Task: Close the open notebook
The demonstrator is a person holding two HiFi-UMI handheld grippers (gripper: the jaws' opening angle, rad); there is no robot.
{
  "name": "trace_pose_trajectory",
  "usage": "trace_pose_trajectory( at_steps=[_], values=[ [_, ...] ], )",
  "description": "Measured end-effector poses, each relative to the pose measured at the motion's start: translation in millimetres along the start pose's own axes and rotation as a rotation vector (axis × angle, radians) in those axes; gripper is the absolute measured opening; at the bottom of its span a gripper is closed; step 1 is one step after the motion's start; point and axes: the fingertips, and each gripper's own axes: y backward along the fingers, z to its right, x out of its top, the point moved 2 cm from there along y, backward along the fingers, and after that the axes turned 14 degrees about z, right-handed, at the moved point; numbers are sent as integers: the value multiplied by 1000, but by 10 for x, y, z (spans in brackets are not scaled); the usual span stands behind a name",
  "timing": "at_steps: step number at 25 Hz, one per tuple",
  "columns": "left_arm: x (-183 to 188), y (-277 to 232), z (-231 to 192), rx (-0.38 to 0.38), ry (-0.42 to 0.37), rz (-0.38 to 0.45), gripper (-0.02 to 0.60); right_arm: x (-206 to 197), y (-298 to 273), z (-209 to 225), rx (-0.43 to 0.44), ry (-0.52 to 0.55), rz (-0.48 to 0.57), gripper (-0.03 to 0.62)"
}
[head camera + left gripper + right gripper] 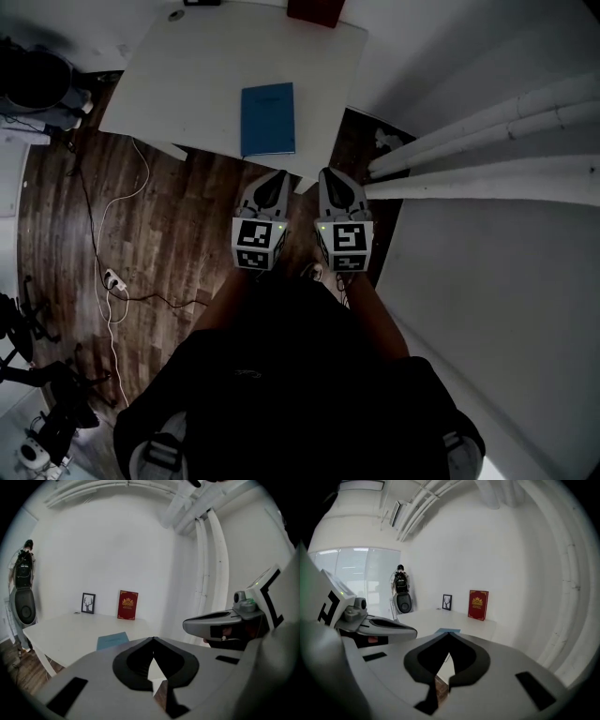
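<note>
The blue notebook [268, 118] lies closed and flat on the white table [187, 75], near its front edge. Both grippers are held side by side in front of the person's body, off the table and short of its edge. My left gripper [279, 174] has its jaws together with nothing between them, and its tips [153, 638] meet in the left gripper view, with the notebook [112, 640] beyond them. My right gripper [326, 172] is shut and empty as well. Only a sliver of the notebook [443, 631] shows over its closed tips [449, 633].
A red book [127, 605] and a small framed picture [88, 603] stand upright at the table's far edge against the wall. White pipes [487, 141] run along the wall on the right. Cables and a power strip [112, 279] lie on the wooden floor at left.
</note>
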Motion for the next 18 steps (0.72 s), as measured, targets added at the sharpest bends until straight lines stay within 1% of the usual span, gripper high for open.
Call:
trace_pose_trajectory(
  at_steps=[4,7,9,13,18],
  values=[
    [120,137,436,-5,-25,50,3,173,409,118,3,10,74,21],
    [185,212,716,-13,-49,83,3,280,675,203,12,63,109,21],
    [251,246,869,-22,-66,105,3,376,811,220,15,67,149,21],
    [422,289,1068,-33,-93,155,3,560,986,222,15,27,249,21],
    [580,354,1209,-46,-138,193,3,774,1114,195,17,11,302,21]
  ],
)
